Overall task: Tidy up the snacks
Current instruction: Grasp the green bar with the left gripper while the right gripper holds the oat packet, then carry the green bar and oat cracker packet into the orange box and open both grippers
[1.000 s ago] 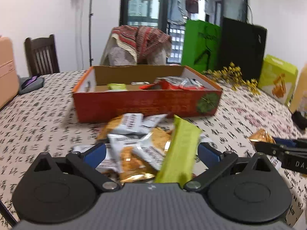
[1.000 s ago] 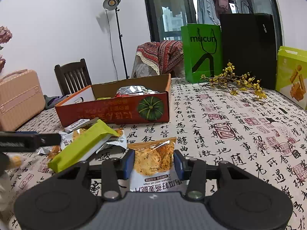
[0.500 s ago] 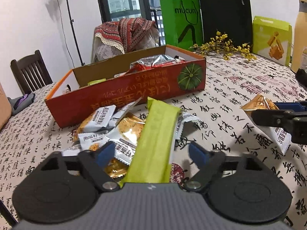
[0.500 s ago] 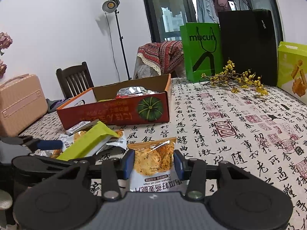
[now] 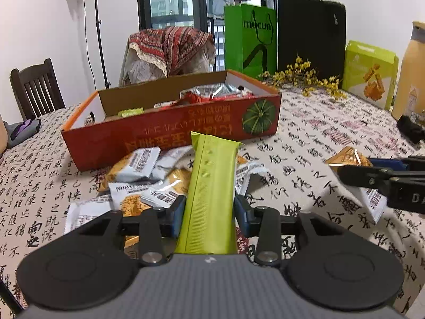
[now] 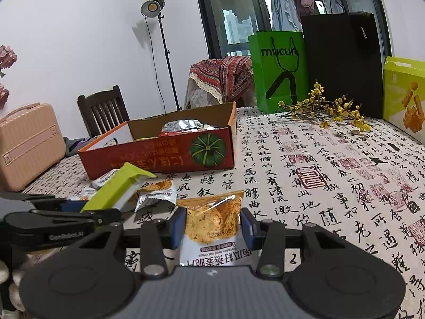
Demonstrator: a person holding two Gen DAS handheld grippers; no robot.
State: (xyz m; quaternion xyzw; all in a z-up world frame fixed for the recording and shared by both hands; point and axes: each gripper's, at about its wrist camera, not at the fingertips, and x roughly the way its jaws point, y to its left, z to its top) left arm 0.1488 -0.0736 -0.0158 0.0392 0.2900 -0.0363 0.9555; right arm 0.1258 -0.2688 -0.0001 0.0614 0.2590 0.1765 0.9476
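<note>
In the left wrist view, the left gripper [image 5: 209, 212] has its blue pads pressed against both sides of a long lime-green snack bar [image 5: 211, 191], which runs up the centre of the frame from the gripper body toward the red cardboard box [image 5: 170, 135]. Below and left of the bar lies a loose pile of small white-and-orange snack packets [image 5: 138, 183] on the calligraphy-print tablecloth [image 5: 305, 143]. The box sits at mid-frame, open-topped, with a pumpkin picture on its near wall and a silver-and-red bag [image 5: 212, 93] plus a small green packet inside.

In the right wrist view, the right gripper [image 6: 211, 224] pinches a clear-fronted crisp packet [image 6: 212, 223] with orange pieces, low in the centre of the frame. The green bar appears at lower left, held by the other tool, with the box behind it at mid-left.

At the table's far side stand a green paper bag [image 6: 279, 71], a black bag [image 6: 342, 63] and yellow flower sprigs [image 6: 326, 109].
</note>
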